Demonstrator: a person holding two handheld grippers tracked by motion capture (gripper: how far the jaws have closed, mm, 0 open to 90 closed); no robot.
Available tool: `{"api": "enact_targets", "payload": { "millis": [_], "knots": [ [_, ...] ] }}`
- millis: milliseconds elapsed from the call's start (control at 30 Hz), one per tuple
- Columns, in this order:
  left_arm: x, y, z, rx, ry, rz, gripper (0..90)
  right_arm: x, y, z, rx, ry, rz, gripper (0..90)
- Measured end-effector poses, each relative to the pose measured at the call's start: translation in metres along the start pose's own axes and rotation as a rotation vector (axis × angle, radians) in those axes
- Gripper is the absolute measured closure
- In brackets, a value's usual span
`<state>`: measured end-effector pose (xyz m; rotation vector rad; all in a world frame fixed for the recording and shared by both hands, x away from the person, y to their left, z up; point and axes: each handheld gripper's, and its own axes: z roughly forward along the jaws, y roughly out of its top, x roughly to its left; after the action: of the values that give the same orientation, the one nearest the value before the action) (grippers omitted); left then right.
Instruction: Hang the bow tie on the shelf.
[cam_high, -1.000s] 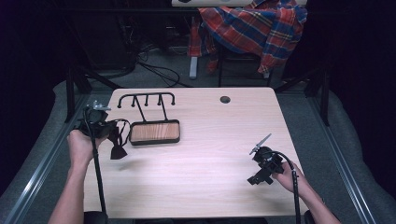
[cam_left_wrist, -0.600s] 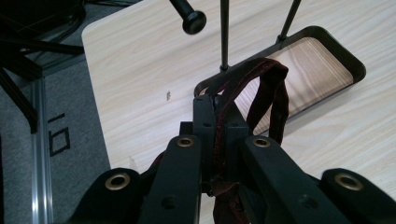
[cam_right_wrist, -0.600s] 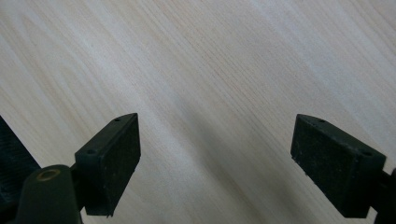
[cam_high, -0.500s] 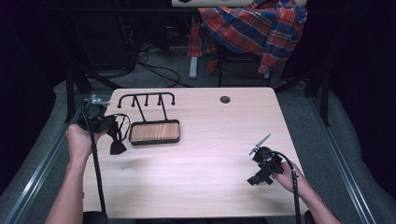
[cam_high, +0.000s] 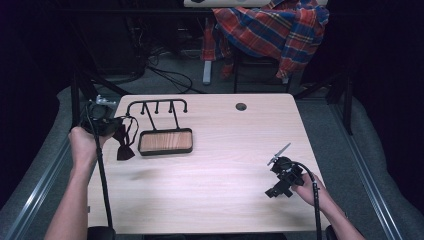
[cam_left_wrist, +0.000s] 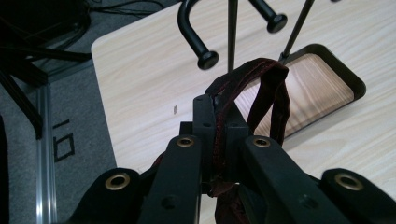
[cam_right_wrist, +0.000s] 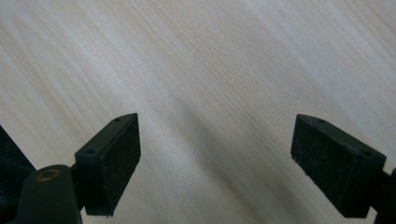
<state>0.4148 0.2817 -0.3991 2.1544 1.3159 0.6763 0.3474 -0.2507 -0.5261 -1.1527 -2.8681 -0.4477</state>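
Maroon strap (cam_left_wrist: 261, 93) in clamped L gripper (cam_left_wrist: 218, 116)

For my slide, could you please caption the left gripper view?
Left gripper shut on a dark red strap beside the hook rack.

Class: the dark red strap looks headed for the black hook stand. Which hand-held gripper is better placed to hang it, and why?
Left. The left hand-held gripper is shut on the strap beside the hook stand. The right hand-held gripper is open over bare table, far away.
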Motion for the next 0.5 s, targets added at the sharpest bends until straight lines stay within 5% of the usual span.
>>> {"api": "enact_targets", "payload": {
  "millis": [500],
  "knots": [
    [0.007, 0.019, -0.004, -0.017, 0.014, 0.005, 88.4, 0.0, 0.0, 0.0, -0.005, -0.002, 0.005, 15.8]
  ]
}}
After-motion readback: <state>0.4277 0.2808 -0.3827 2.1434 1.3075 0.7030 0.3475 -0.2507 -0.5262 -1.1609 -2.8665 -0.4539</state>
